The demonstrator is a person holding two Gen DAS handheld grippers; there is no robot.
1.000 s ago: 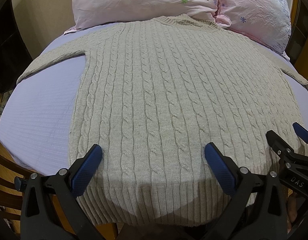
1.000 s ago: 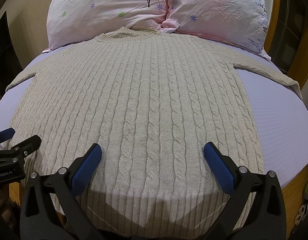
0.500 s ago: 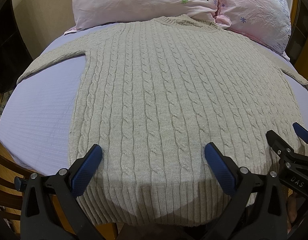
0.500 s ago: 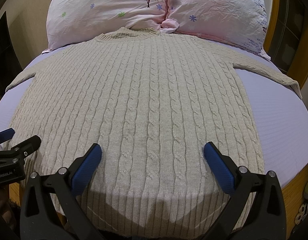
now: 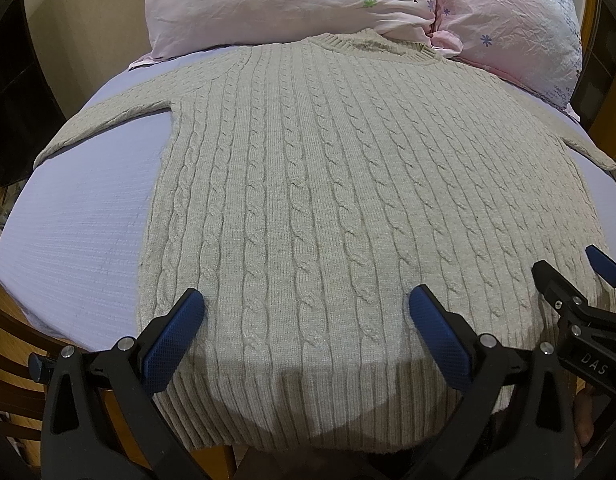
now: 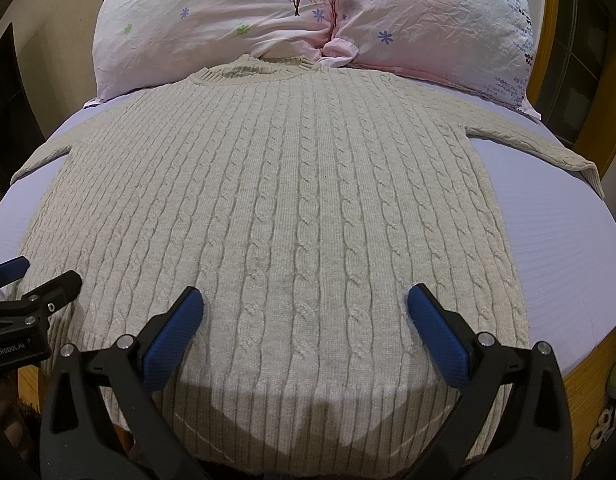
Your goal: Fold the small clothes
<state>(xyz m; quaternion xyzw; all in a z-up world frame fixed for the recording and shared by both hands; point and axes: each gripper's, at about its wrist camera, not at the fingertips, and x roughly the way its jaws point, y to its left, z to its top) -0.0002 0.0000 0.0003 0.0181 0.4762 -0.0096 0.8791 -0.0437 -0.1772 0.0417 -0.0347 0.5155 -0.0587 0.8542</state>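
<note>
Risk lies in the thick beige cable-knit sweater (image 5: pixel 347 200), flat on the lavender bed sheet (image 5: pixel 80 216): our left gripper (image 5: pixel 306 318) and right gripper (image 6: pixel 304 316), both spread wide above its near hem, may pinch one layer only.

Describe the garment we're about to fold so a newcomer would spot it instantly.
Start at the bed with the lilac sheet and two pink floral pillows at its head. Spread flat across it, collar touching the pillows, lies the sweater. It is the only knit there: beige, cable-patterned, sleeves stretched out to both sides.
</note>
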